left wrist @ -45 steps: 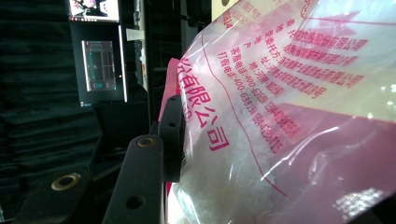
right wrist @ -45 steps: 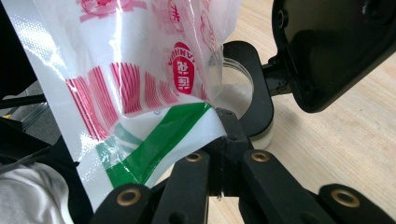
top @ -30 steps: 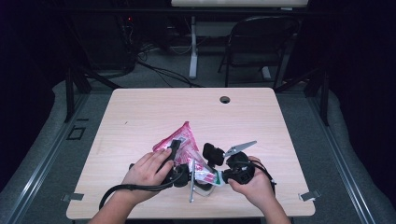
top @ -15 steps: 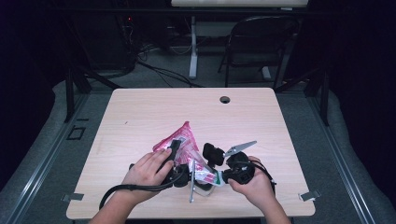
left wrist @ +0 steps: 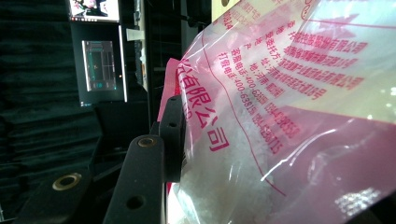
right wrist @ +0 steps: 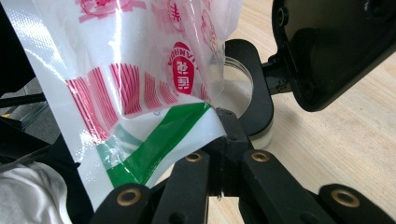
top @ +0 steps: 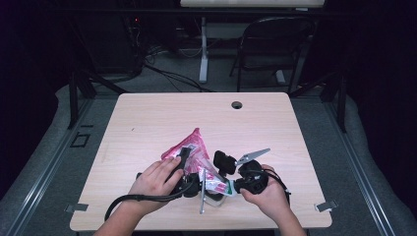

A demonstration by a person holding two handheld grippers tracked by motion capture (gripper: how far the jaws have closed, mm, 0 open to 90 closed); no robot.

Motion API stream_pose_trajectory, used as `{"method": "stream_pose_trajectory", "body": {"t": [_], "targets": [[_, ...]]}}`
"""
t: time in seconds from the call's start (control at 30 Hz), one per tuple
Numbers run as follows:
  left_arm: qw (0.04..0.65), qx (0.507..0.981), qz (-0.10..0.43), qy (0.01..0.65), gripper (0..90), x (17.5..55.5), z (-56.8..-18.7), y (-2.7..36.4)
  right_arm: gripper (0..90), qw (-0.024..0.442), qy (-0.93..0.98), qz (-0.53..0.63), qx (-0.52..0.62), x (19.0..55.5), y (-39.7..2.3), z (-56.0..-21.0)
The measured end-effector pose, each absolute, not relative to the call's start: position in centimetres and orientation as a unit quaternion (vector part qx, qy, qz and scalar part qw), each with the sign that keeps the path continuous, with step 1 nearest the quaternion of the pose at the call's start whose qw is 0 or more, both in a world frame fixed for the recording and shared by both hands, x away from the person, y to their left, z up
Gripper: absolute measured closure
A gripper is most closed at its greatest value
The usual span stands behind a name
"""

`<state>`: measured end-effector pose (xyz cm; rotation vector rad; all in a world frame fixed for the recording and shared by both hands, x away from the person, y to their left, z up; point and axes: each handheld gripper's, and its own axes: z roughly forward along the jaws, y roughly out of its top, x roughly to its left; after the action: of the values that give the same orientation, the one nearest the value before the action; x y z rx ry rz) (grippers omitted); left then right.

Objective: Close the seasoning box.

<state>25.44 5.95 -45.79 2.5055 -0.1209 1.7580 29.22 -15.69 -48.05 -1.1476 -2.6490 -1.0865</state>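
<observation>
Both jaws clenched on pink bag (top: 194,147), container (right wrist: 254,93) beside, table (top: 147,118) underneath

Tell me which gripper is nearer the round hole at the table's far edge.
Right. The right gripper lies almost straight below the hole; the left gripper, clamping the pink bag, sits further left.

Pink-and-clear bag (top: 193,147) printed with red lettering, red stripes, a green band; black claw (right wrist: 219,140) arms; pale wood-grain desk (top: 147,118); grey floor (top: 44,147).

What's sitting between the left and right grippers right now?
In the high view, the pink printed bag spans between the left gripper and right gripper; both grip it.
</observation>
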Motion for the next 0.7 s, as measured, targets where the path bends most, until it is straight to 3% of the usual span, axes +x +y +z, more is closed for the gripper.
{"method": "stream_pose_trajectory", "body": {"t": [0.7], "targets": [[0.047, 0.821, 0.569, -0.03, 66.3, 25.51, -46.07, 6.25, 90.0, 0.028, -0.857, -0.354, -0.373, 29.16, -15.69, -47.96]]}}
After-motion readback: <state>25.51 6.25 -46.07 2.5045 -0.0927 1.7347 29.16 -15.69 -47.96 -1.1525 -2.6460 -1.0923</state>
